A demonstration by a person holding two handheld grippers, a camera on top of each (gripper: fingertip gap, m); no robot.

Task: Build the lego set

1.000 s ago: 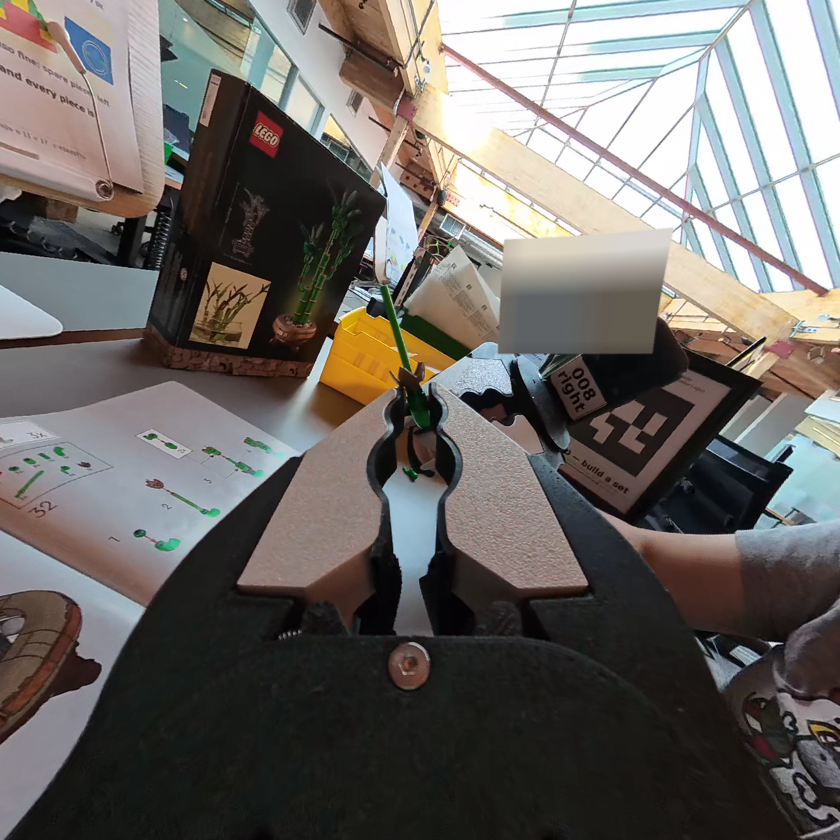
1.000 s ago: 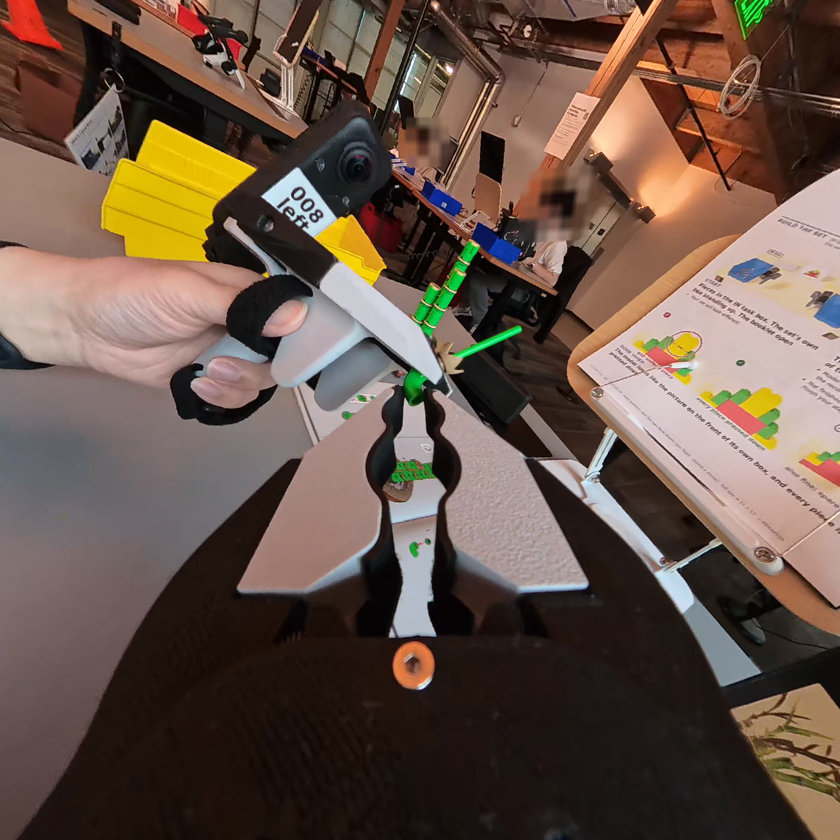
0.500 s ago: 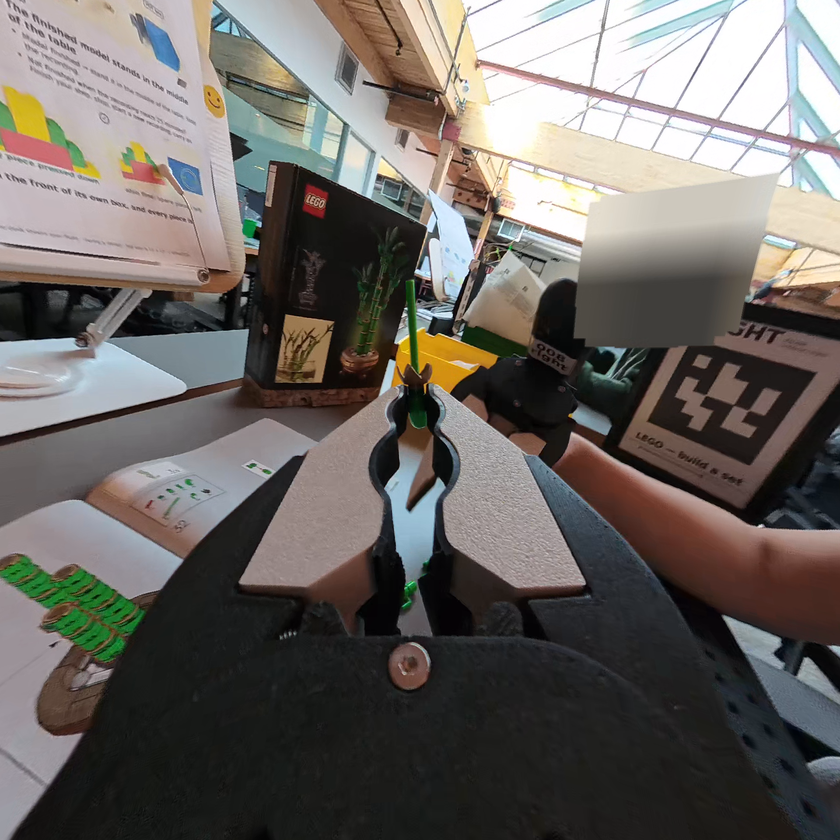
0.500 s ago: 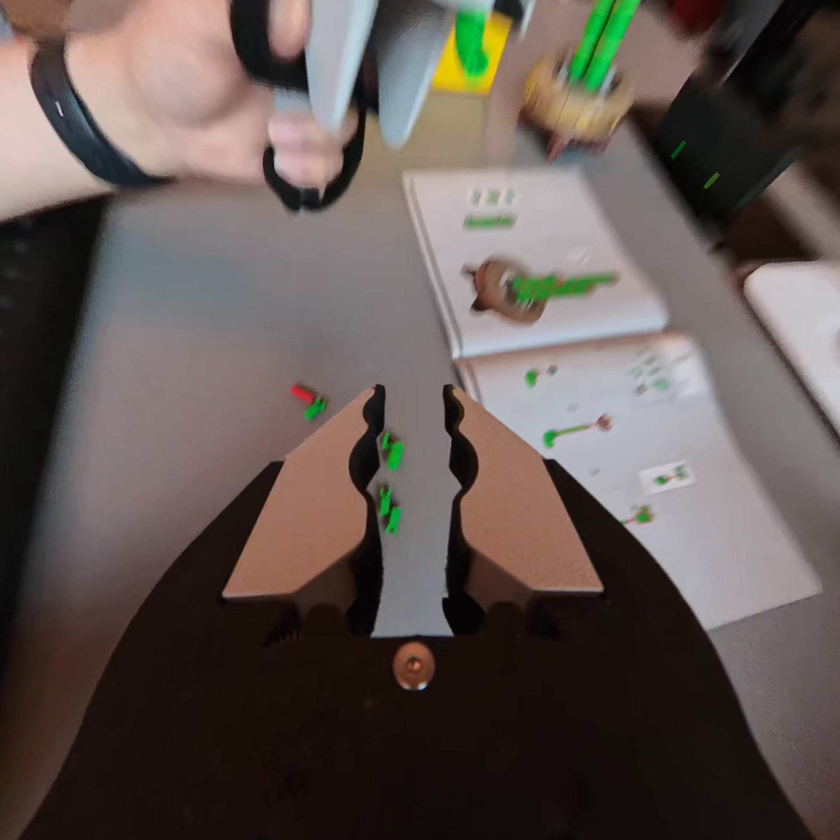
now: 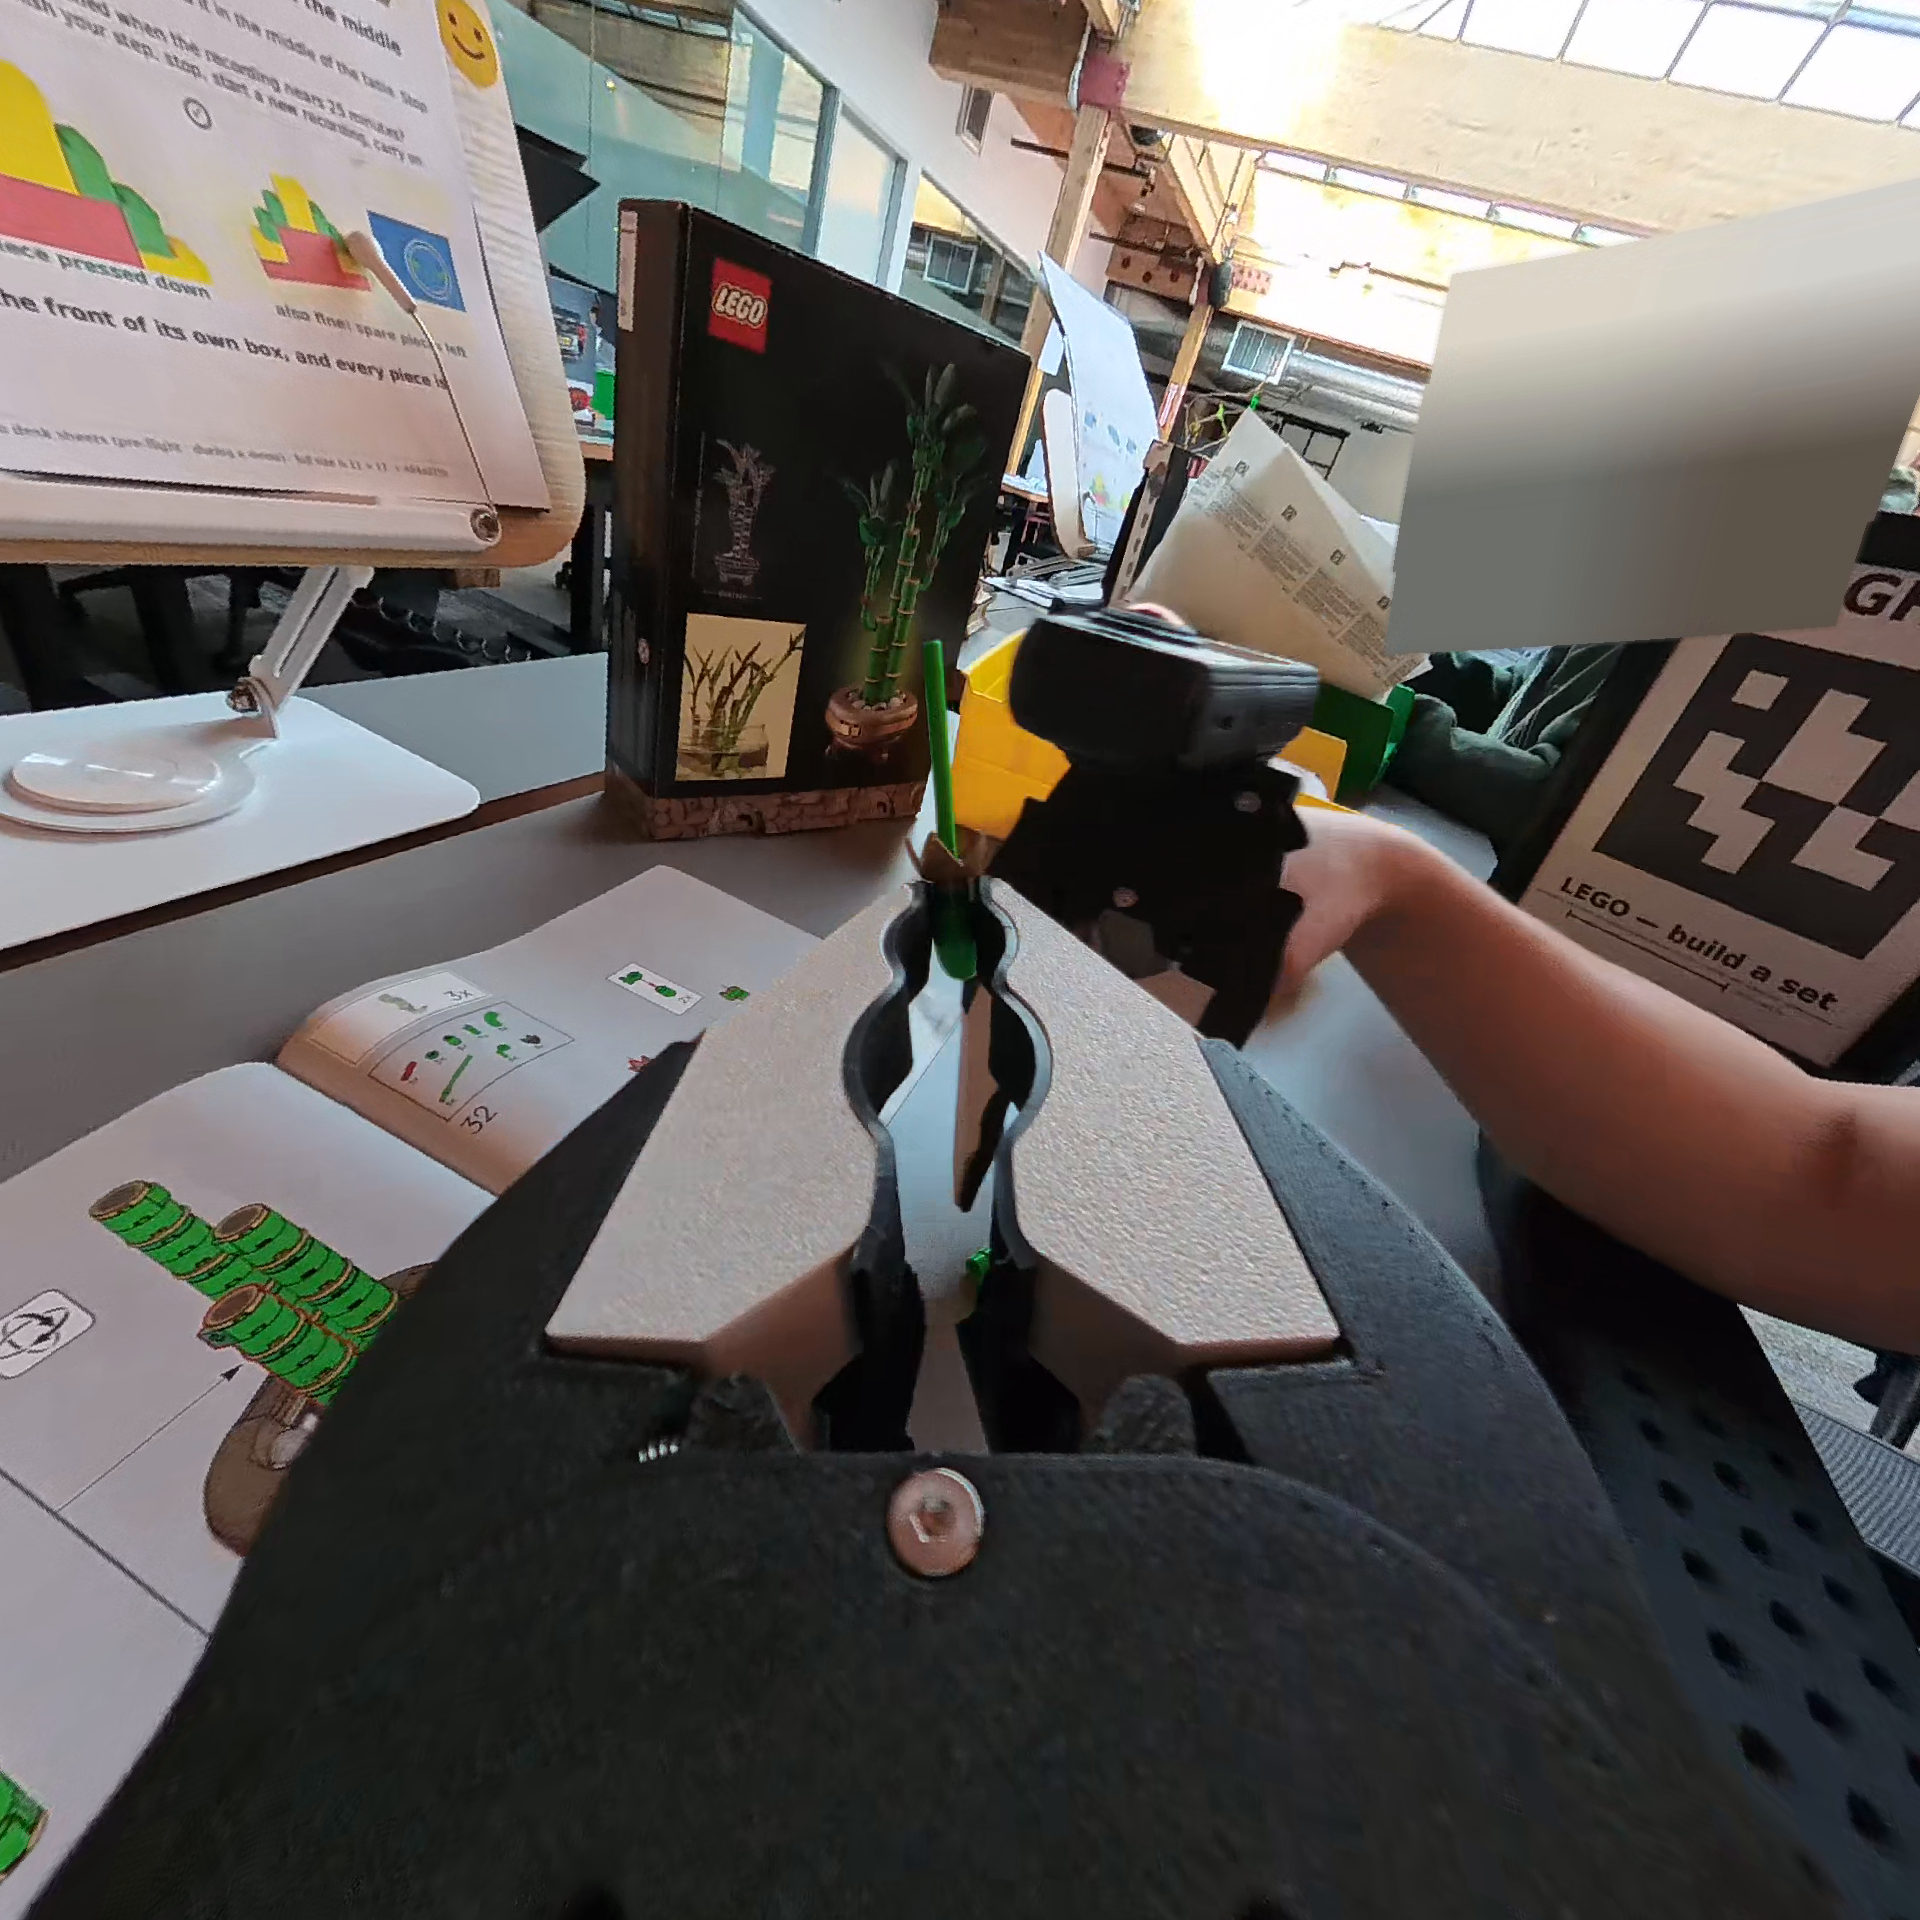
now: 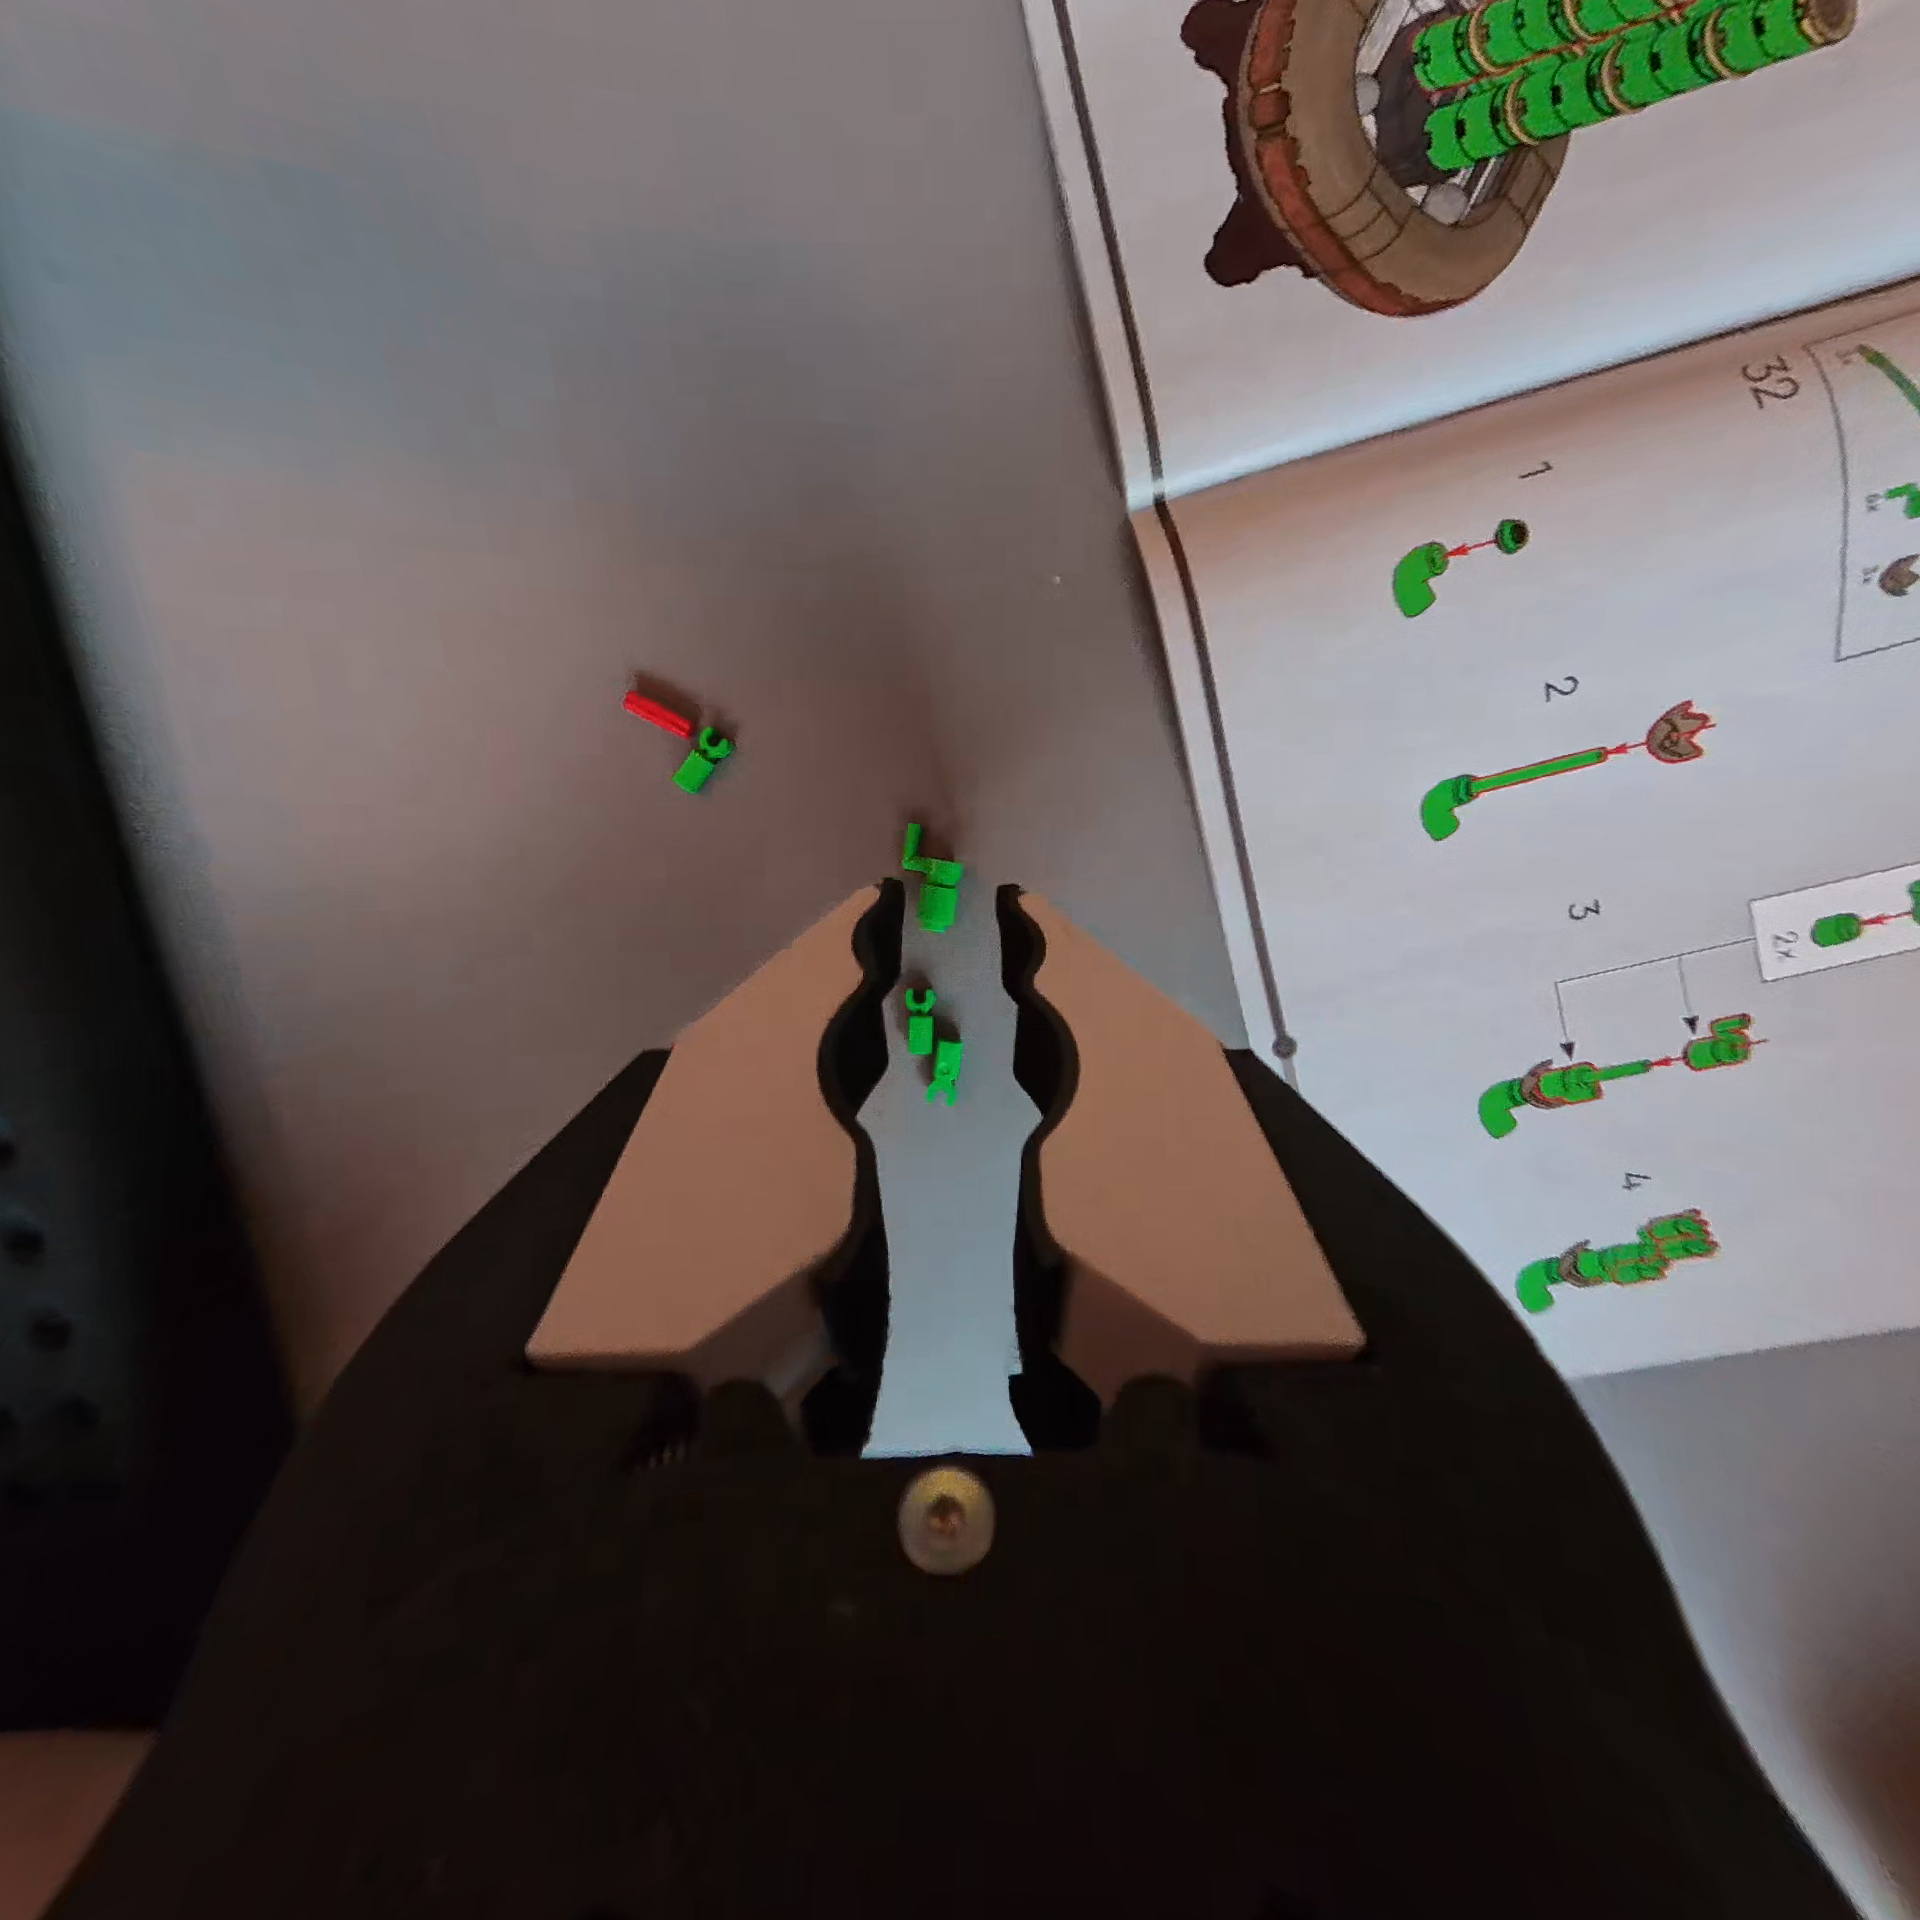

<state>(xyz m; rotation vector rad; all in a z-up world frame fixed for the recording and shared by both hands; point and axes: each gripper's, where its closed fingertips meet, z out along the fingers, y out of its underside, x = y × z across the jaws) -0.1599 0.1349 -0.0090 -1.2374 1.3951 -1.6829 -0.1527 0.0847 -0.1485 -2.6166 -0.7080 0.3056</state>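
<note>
My left gripper is shut on a green lego stem with a small brown leaf collar, holding it upright above the table. My right gripper is open and empty, pointing down at the grey table. Small green clip pieces lie on the table between and just ahead of its fingers. A red pin and another green piece lie to the left. The right gripper also shows in the left wrist view, held by a hand.
The open instruction booklet lies right of the pieces; it also shows in the left wrist view. The black lego box, a yellow bin, a white stand base and a marker sign stand behind. My hands' fingertips stand some 15 cm from each other. The green piece lies some 5 cm from my right tips, 15 cm from my left tips. From my right tips it is roughly 6 cm to the red pin; from my left, 15 cm.
My right gripper let go of the stem, opened, and swung down over the loose green pieces on the table. My left gripper keeps the stem and has tilted more level.
</note>
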